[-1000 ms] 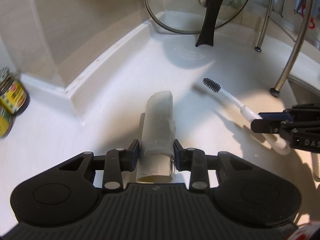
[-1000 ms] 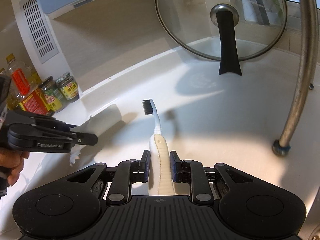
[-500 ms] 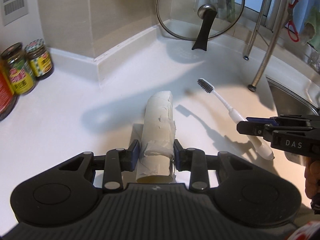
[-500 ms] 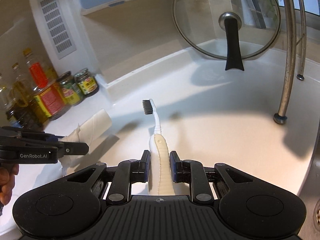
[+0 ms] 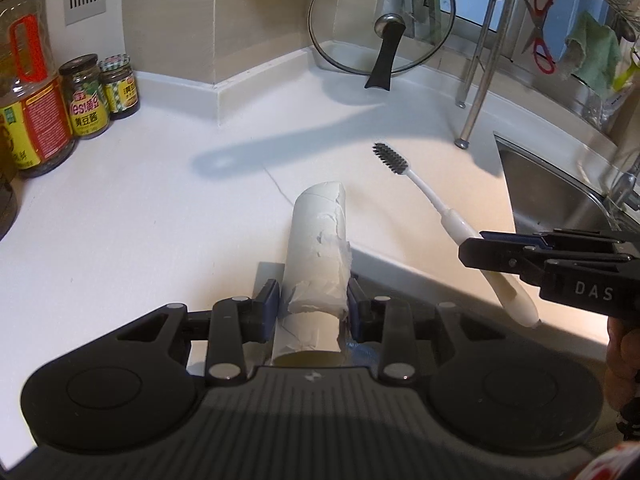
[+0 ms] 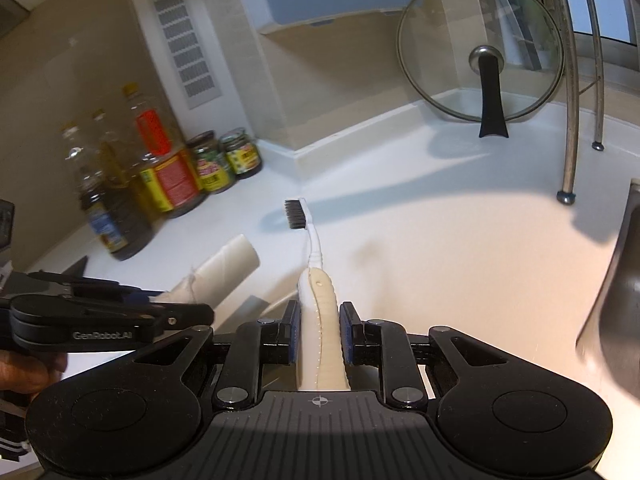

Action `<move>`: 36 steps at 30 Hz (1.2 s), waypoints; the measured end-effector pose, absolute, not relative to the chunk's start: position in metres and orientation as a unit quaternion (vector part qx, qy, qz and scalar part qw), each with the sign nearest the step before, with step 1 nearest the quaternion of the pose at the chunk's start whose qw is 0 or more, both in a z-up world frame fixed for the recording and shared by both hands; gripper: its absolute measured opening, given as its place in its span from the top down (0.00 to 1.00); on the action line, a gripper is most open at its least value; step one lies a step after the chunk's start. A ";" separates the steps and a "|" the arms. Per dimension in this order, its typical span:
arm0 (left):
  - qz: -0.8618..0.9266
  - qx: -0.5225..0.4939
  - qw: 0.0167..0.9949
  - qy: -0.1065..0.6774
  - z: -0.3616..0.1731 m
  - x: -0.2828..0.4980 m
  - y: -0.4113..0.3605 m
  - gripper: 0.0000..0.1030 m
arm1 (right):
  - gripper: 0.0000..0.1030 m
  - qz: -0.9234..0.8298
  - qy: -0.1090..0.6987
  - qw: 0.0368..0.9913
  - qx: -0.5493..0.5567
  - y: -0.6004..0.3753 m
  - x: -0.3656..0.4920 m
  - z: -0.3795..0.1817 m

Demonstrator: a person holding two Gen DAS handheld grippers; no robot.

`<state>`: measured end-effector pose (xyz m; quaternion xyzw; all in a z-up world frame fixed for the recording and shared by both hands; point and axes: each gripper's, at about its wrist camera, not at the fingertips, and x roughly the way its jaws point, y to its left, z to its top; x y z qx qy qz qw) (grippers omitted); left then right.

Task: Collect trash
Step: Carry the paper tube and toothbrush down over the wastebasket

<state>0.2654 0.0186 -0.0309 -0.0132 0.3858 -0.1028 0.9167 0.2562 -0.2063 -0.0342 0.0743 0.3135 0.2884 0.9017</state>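
My left gripper (image 5: 314, 306) is shut on an empty paper roll tube (image 5: 318, 256) with torn paper scraps on it, held above the white counter (image 5: 140, 216). The tube also shows in the right wrist view (image 6: 224, 270). My right gripper (image 6: 320, 334) is shut on the cream handle of a white toothbrush (image 6: 316, 280) with black bristles, held in the air. In the left wrist view the toothbrush (image 5: 436, 208) sticks out from the right gripper (image 5: 500, 254) at the right.
Jars (image 5: 86, 96) and oil bottles (image 6: 160, 160) stand at the counter's left. A glass pot lid (image 5: 382, 24) leans on the back wall. Metal rack legs (image 5: 476, 92) and a steel sink (image 5: 560, 200) are at the right.
Both grippers have risen and drawn back from the wall with their loads. More of the counter, the jars and the sink has come into view.
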 end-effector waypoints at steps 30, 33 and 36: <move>-0.004 -0.109 0.874 0.474 -0.146 0.189 0.008 0.70 | 0.80 0.299 0.433 0.850 0.009 -0.209 0.225 -0.151; 0.006 -0.112 0.867 0.485 -0.164 0.190 0.006 0.70 | 0.80 0.296 0.436 0.849 0.002 -0.208 0.230 -0.163; 0.016 -0.121 0.861 0.494 -0.182 0.192 0.007 0.70 | 0.80 0.293 0.445 0.846 0.001 -0.208 0.234 -0.178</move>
